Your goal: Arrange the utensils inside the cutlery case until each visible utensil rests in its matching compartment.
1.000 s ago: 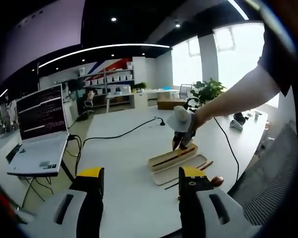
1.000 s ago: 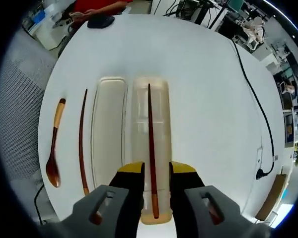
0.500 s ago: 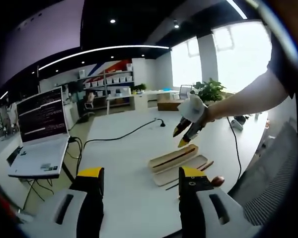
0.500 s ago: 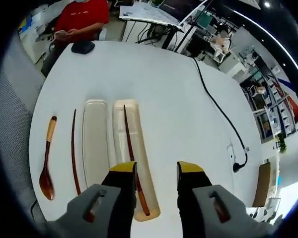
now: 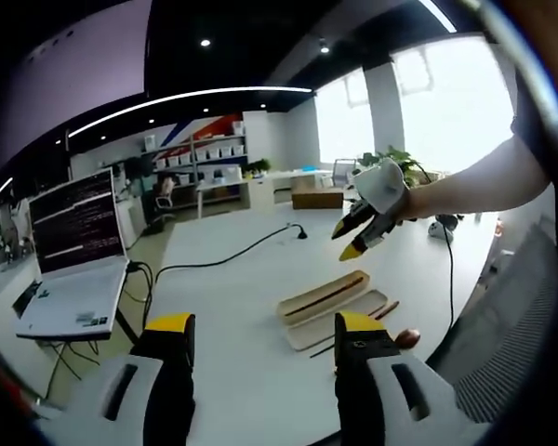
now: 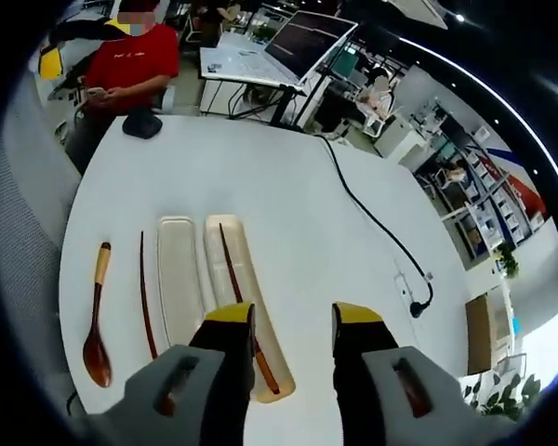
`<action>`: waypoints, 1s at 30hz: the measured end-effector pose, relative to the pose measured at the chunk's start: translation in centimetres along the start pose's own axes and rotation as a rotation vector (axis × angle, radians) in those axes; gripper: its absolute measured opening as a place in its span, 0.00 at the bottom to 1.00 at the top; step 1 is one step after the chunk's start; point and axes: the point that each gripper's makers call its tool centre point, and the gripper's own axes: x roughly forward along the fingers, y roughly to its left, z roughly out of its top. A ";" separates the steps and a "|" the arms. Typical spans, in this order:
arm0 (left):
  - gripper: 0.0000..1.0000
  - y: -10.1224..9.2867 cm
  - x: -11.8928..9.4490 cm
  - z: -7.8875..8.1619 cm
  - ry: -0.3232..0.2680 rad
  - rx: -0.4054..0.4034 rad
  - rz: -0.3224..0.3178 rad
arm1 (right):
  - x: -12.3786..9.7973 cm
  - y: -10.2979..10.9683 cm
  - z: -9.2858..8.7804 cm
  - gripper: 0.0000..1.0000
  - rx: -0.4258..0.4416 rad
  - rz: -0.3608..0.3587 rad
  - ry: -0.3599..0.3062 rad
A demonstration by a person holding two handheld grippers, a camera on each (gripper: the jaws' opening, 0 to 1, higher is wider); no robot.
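White office table carries the cutlery case with one chopstick lying in it, its lid just left. Left of the lid I see a second chopstick, then a spoon. My right gripper hangs above the case, jaws spread, empty. My left gripper looks spread too, near what I take for the spoon's bowl at the table edge.

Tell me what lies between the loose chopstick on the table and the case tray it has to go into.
The case's lid does: it lies flat between the loose chopstick and the tray, which already holds one chopstick. The spoon lies beyond, on the far side. The right gripper hovers open above, so lifting over should clear it.
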 end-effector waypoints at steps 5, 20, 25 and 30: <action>0.62 -0.1 0.0 0.1 -0.003 0.002 -0.001 | -0.8 0.1 -0.4 0.32 0.018 -0.002 -0.001; 0.62 -0.3 0.0 0.2 -0.007 0.012 -0.005 | -1.2 3.4 -1.4 0.31 0.021 0.136 0.027; 0.62 -0.2 -0.1 0.2 -0.008 0.012 0.000 | -0.9 5.5 -1.9 0.32 0.002 0.211 0.055; 0.58 -0.1 -0.2 0.2 -0.012 0.016 0.003 | -0.6 7.1 -2.4 0.30 -0.015 0.273 0.075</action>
